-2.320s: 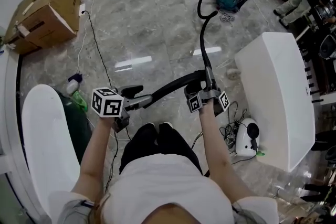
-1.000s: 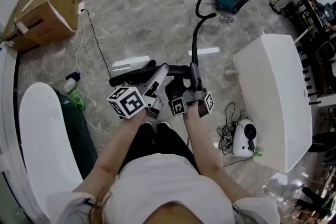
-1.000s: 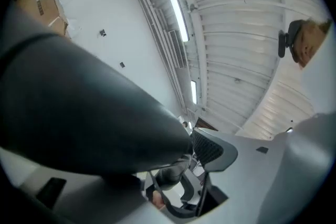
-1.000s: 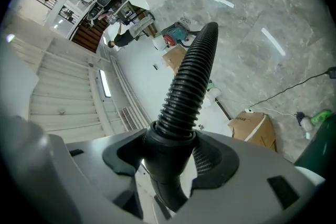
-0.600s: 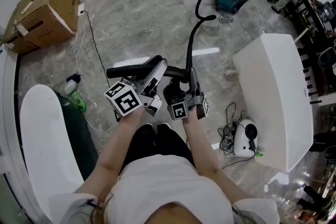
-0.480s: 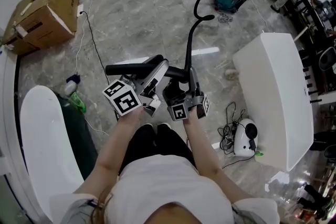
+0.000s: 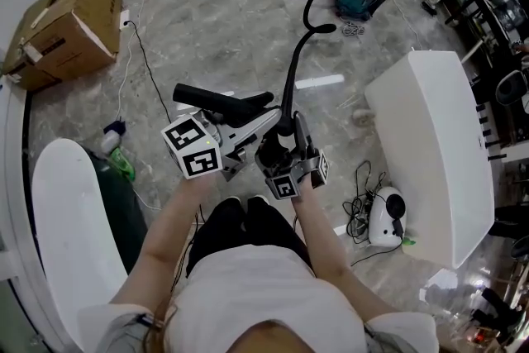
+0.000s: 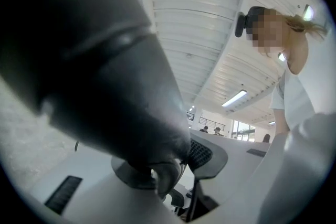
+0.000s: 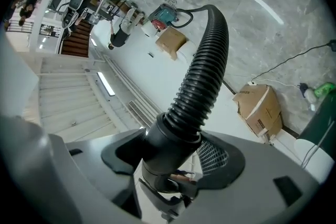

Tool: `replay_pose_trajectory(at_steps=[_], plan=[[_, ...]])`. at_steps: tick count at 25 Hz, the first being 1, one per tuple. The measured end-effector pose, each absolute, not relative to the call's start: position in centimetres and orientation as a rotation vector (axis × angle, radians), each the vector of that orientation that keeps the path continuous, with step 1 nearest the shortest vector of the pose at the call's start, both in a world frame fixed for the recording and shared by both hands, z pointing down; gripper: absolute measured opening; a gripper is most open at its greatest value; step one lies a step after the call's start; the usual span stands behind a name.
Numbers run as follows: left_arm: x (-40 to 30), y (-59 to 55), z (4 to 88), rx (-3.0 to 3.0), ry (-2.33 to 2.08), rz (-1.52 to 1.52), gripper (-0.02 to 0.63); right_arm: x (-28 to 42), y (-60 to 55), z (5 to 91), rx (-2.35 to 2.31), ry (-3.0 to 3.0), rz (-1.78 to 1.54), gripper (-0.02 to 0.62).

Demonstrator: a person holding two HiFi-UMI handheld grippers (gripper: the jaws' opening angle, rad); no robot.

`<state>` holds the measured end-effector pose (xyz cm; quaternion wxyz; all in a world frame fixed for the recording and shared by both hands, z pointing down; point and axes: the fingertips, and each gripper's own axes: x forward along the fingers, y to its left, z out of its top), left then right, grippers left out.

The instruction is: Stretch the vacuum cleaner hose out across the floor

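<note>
Right tool [image 9: 173, 161] around the hose [image 9: 202, 66] at its cuff, above the floor [image 7: 231, 37].

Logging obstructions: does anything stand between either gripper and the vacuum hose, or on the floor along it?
Nothing visible. The right gripper is shut on the hose; the left gripper has just been closing its jaws on the black wand. The floor under the hose is bare.

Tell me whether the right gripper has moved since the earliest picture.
Yes. The right gripper has moved left in the head view, away from the large white rounded block at right.
</note>
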<state>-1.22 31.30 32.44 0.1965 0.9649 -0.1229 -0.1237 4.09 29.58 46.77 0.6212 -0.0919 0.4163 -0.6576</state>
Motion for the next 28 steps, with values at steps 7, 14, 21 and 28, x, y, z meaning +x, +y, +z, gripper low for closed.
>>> replay_pose_trajectory(at_steps=[7, 14, 21, 28], plan=[[1.7, 34.6, 32.8, 2.917, -0.205, -0.08, 0.141, 4.8, 32.0, 48.2, -0.212, 0.952, -1.555, 0.293], [0.6, 33.5, 30.1, 2.789, -0.354, -0.384, 0.141, 5.2, 32.5, 46.5, -0.299, 1.169, -1.496, 0.305], [-3.8, 32.7, 23.6, 2.501, -0.252, -0.765, 0.141, 7.2, 33.3, 50.8, -0.397, 0.999, -1.468, 0.337], [-10.0, 36.6, 22.2, 2.325, -0.079, -0.912, 0.141, 6.4, 29.8, 51.3, -0.416, 0.932, -1.361, 0.337]])
